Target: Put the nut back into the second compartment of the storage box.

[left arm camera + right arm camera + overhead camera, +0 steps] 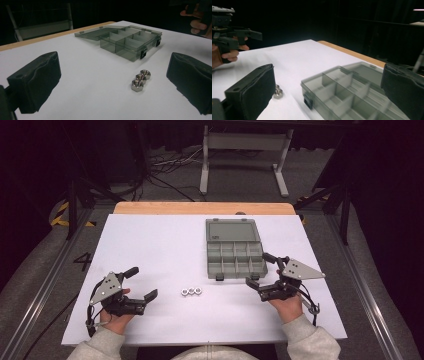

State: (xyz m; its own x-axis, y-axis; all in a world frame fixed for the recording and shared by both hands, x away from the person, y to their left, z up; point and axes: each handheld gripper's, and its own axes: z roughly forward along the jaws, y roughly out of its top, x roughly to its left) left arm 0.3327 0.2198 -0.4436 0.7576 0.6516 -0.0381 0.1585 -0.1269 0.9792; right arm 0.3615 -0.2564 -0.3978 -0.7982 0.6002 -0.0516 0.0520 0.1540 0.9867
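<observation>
Three steel hex nuts (191,291) lie in a row near the worktop's (150,245) front edge, before an open compartment box (235,254). The left hand-held gripper (141,283) and the right hand-held gripper (260,269) are both spread, empty.

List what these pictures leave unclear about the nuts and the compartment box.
- Nuts: too small in the high view to read thread or size; in the right gripper view the near jaw hides all but one.
- Box: blurred in the right gripper view, and cut off by the bottom edge.
- Box latches: too dark in the left gripper view to show details.
</observation>
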